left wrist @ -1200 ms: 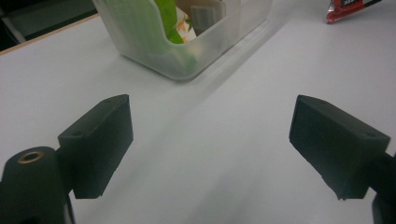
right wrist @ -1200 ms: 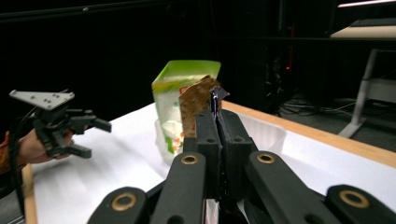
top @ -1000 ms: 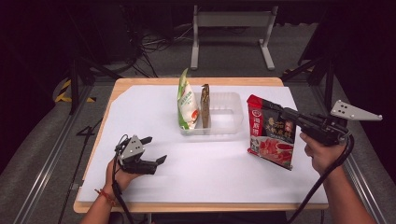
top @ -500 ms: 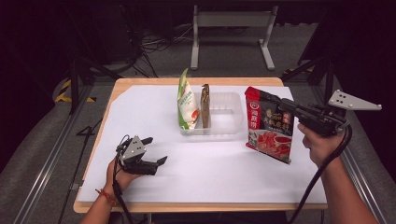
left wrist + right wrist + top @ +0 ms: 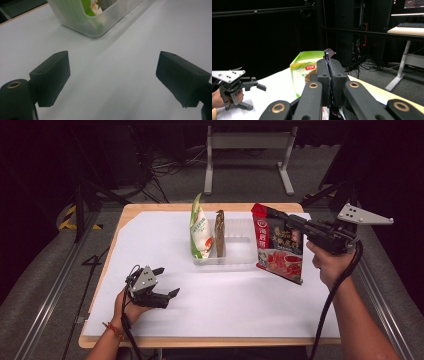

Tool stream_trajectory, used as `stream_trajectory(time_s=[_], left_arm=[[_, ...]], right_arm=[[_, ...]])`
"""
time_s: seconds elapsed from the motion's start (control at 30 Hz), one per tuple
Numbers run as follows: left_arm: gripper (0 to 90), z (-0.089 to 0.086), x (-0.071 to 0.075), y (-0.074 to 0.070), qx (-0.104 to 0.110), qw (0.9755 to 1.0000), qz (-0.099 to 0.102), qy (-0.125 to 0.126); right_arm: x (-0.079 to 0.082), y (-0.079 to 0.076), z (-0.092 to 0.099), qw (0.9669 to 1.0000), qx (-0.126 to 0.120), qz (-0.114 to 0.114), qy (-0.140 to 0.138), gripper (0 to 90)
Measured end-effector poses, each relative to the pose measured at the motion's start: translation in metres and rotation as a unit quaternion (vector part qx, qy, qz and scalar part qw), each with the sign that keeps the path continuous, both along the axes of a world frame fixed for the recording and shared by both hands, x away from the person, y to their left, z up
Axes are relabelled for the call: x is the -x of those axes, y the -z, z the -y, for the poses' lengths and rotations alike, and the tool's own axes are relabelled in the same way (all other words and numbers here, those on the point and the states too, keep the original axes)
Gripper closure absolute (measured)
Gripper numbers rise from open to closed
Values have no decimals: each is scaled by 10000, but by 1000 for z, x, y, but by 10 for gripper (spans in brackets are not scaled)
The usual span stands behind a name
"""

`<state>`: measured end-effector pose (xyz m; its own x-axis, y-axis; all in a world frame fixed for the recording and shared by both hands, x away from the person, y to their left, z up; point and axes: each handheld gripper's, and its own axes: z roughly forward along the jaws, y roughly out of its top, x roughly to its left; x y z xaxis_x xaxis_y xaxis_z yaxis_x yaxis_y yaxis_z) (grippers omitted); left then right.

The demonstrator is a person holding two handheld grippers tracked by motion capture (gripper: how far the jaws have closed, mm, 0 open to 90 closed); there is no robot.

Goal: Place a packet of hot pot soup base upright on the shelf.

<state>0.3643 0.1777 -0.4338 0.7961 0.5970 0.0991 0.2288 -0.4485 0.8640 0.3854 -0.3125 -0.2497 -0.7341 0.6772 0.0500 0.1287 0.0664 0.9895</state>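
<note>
Here the right claw (image 5: 274,214) pinches the top edge of a red packet (image 5: 278,245), held just right of the clear tray (image 5: 240,255). The left claw (image 5: 166,281) rests spread on the bench (image 5: 225,305).

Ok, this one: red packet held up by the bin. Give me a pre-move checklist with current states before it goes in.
1. Grip: right gripper shut on the red packet's top edge; the right gripper view shows the jaws closed on it. Ok.
2. Packet off the table: its lower edge looks near the surface in the high view. Cannot tell.
3. Free slot: clear bin has open space right of the brown packet. Ok.
4. Green packet and brown packet upright in the bin. Ok.
5. Left gripper open, away from the bin. Ok.
</note>
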Motion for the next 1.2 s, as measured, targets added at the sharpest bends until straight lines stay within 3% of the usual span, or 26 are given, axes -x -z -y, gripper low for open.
stream_trajectory(time_s=[0.5, 0.9, 1.2], left_arm=[[128, 0, 0, 1, -13, 10000, -11, 8], [126, 1, 1, 3, -56, 10000, -38, 40], [127, 0, 2, 2, -9, 10000, -6, 73]], right_arm=[[-17, -3, -27, 10000, 50, 11, 12, 879], [-40, -5, -53, 9999, 99, -23, 54, 879], [-59, -2, -64, 9998, -40, -87, 159, 879]])
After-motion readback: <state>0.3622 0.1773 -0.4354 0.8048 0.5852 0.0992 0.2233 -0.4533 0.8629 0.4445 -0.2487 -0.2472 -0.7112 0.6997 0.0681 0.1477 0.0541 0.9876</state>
